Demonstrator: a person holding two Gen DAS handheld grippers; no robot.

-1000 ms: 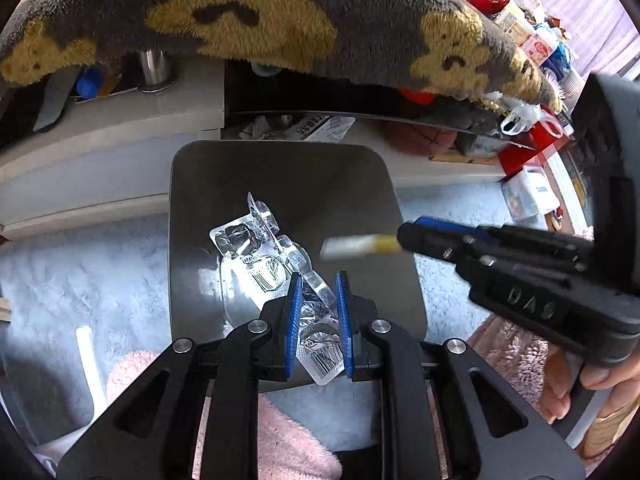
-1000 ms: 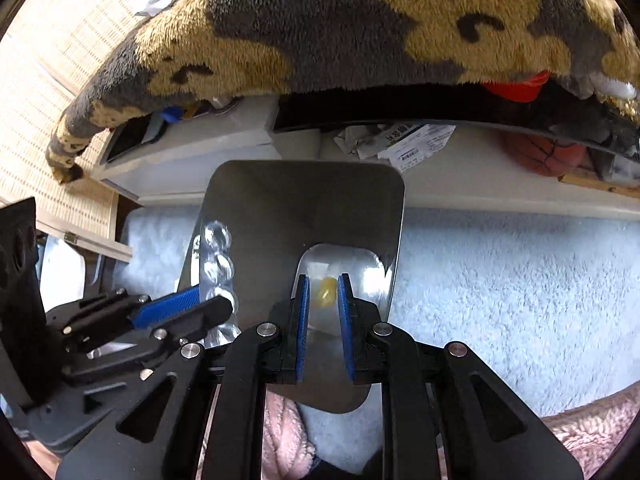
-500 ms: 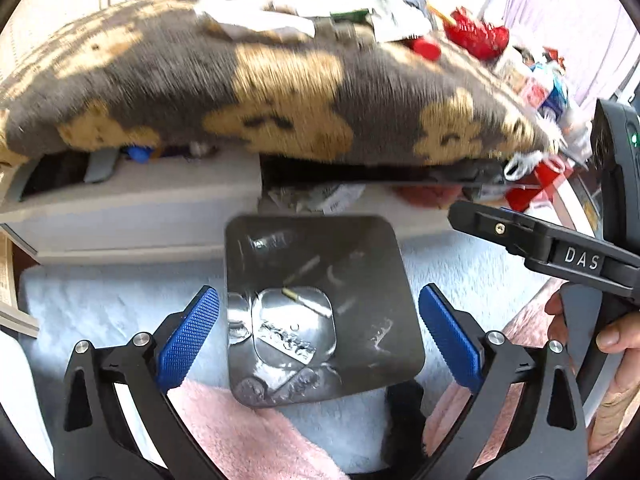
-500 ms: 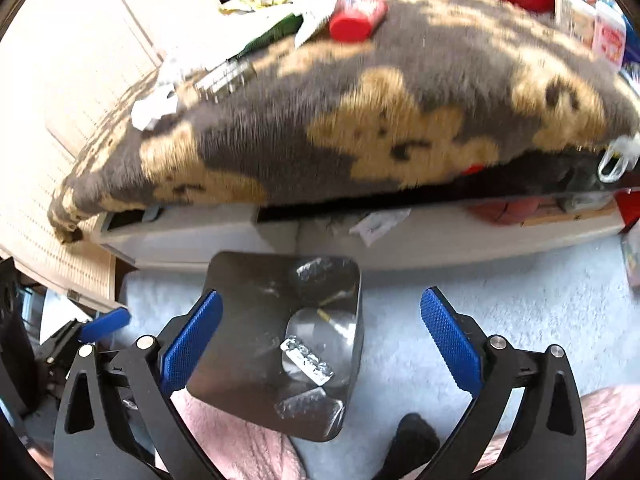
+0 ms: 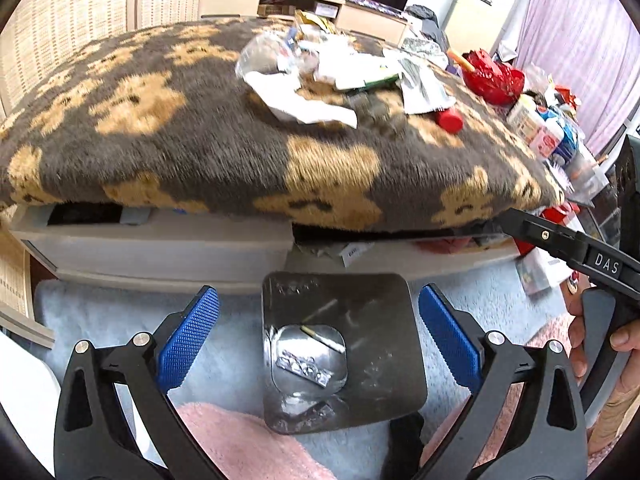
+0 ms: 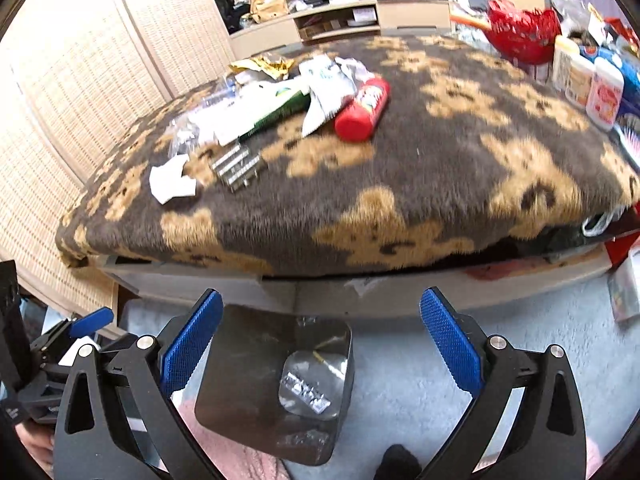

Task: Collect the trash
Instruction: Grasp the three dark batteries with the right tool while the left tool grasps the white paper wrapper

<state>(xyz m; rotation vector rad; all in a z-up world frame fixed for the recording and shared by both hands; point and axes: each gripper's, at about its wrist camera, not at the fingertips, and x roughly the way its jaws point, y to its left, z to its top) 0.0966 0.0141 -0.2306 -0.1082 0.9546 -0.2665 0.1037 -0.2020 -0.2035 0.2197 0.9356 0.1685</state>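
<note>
Left gripper (image 5: 319,332) and right gripper (image 6: 321,338): jaws spread wide, nothing between them. Directly below both — metal bin (image 5: 384,308) holding a blister pack (image 5: 306,369) and small stick (image 5: 322,336). Beyond — trash pile (image 6: 280,100) on bear-patterned blanket (image 6: 400,168).

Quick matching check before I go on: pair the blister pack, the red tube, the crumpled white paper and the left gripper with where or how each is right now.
Things:
1. blister pack
2. red tube
3. crumpled white paper
4. left gripper

Places or states:
A. lying on the bear-print blanket beside the wrappers
B. open, nothing between its fingers
C. at the bottom of the metal bin
D. near the blanket's left edge in the right wrist view

Pairs: 1-C, 2-A, 3-D, 4-B
</note>
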